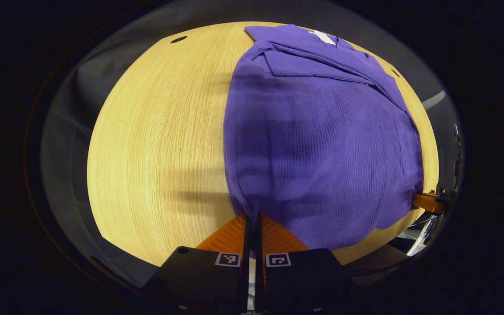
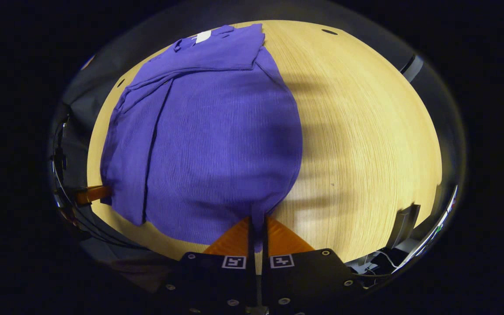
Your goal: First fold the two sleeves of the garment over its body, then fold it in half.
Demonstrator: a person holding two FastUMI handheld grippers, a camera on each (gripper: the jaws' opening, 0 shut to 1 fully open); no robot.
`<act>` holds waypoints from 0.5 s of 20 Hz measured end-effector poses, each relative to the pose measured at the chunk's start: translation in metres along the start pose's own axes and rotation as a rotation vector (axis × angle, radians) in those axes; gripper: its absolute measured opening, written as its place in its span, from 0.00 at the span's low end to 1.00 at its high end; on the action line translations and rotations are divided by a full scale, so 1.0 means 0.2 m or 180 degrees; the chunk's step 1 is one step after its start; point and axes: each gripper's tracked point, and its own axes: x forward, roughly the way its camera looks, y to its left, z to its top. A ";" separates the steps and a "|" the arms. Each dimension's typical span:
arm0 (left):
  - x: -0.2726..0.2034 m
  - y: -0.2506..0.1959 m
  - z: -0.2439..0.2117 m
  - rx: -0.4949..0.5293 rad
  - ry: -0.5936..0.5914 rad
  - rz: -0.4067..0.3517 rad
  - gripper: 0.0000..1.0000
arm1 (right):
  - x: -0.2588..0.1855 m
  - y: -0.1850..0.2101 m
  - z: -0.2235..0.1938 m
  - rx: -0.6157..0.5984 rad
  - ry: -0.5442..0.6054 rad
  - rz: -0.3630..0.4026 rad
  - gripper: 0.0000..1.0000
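I logged the garment (image 1: 322,148) as a solid violet-purple with a fine ribbed knit running lengthwise, darker where shadow crossed it; same purple and ribbing in the right gripper view (image 2: 217,148). A small white tag (image 1: 324,37) sat at its neck end. The table (image 1: 155,144) was pale yellow-tan wood with close, straight grain and a few small dark oval holes near its edges. I noted grey surroundings beyond the table rim. Each gripper body carried a pair of black-and-white square markers (image 1: 252,259).
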 end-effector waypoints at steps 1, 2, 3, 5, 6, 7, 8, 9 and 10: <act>0.00 -0.01 0.02 -0.0087 0.0010 -0.0081 0.05 | -0.01 0.01 0.00 0.0043 0.0009 0.0049 0.05; -0.02 -0.01 0.03 -0.0144 0.0031 -0.0151 0.05 | -0.02 0.02 0.03 0.0115 -0.0032 0.0094 0.04; -0.03 -0.01 0.06 -0.0151 0.0003 -0.0181 0.04 | -0.04 0.03 0.04 0.0170 -0.0041 0.0153 0.04; -0.09 -0.02 0.08 -0.0157 -0.0053 -0.0255 0.04 | -0.10 0.05 0.10 0.0239 -0.0130 0.0268 0.04; -0.12 -0.01 0.11 -0.0157 -0.0080 -0.0291 0.04 | -0.14 0.05 0.13 0.0238 -0.0183 0.0296 0.04; -0.14 -0.03 0.13 -0.0155 -0.0100 -0.0351 0.04 | -0.17 0.05 0.17 0.0215 -0.0229 0.0320 0.04; -0.17 -0.03 0.15 -0.0178 -0.0130 -0.0398 0.04 | -0.20 0.06 0.22 0.0216 -0.0294 0.0344 0.04; -0.21 -0.04 0.17 -0.0182 -0.0152 -0.0443 0.04 | -0.24 0.08 0.25 0.0223 -0.0338 0.0411 0.04; -0.24 -0.04 0.21 -0.0170 -0.0186 -0.0457 0.04 | -0.28 0.09 0.29 0.0258 -0.0369 0.0466 0.04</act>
